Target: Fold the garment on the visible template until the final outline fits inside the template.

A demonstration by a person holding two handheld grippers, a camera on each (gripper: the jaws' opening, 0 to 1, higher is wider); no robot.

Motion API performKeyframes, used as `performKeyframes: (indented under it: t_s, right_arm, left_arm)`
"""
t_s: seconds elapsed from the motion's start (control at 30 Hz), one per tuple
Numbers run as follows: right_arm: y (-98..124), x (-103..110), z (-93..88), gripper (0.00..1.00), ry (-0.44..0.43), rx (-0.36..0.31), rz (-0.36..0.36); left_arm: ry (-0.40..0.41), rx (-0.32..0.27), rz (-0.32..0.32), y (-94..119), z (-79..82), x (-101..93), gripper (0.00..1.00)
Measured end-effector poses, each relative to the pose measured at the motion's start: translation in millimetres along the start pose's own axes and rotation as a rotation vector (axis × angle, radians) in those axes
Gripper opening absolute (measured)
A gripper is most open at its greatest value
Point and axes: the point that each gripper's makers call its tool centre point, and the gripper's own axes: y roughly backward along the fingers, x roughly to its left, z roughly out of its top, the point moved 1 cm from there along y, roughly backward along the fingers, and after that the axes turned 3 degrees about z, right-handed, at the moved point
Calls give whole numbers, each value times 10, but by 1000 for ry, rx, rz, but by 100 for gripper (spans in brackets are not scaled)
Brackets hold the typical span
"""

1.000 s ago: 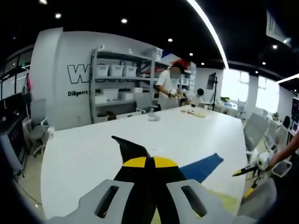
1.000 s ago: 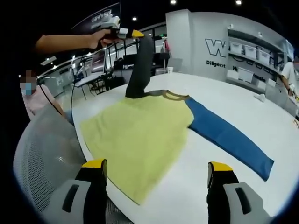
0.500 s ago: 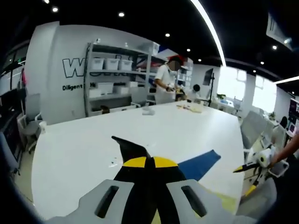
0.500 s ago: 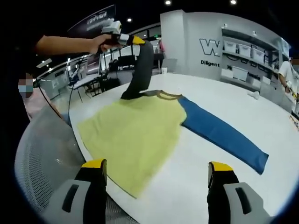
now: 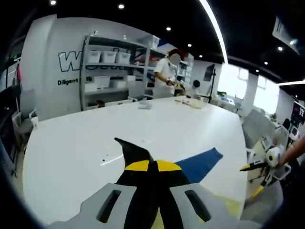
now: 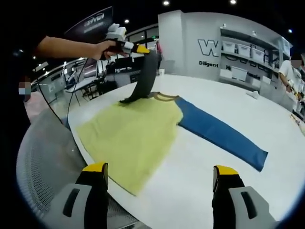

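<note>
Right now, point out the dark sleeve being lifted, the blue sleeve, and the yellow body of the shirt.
dark sleeve (image 6: pixel 145 76), right gripper view, mid hanging length
blue sleeve (image 6: pixel 219 136), right gripper view, middle
yellow body (image 6: pixel 131 138), right gripper view, centre panel

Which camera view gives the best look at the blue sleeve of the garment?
The right gripper view: the blue sleeve lies flat there, whole from yellow body to cuff. The left gripper view shows its end past the left gripper.

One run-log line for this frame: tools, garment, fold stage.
left tool: shut on dark sleeve, lifted | right tool: open, holding nothing | shirt: yellow body flat on table | blue sleeve: spread, unfolded
</note>
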Motion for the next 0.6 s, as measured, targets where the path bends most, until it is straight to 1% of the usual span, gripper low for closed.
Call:
performKeyframes:
  t_s: [0.2, 0.37, 0.43, 0.6]
  right_arm:
    - [54, -27, -23, 89, -10, -3, -21]
    - [105, -60, -23, 89, -23, -14, -42]
    - [117, -65, -28, 89, -25, -13, -47]
    - [136, -78, -41, 89, -29, -11, -58]
  left_arm:
    - [-8, 33, -25, -143, -158, -111, 0]
    - [-7, 66, -44, -242, -281, -166, 0]
    - [-19, 79, -51, -278, -332, -203, 0]
    - [-18, 102, -60, -362, -435, -251, 0]
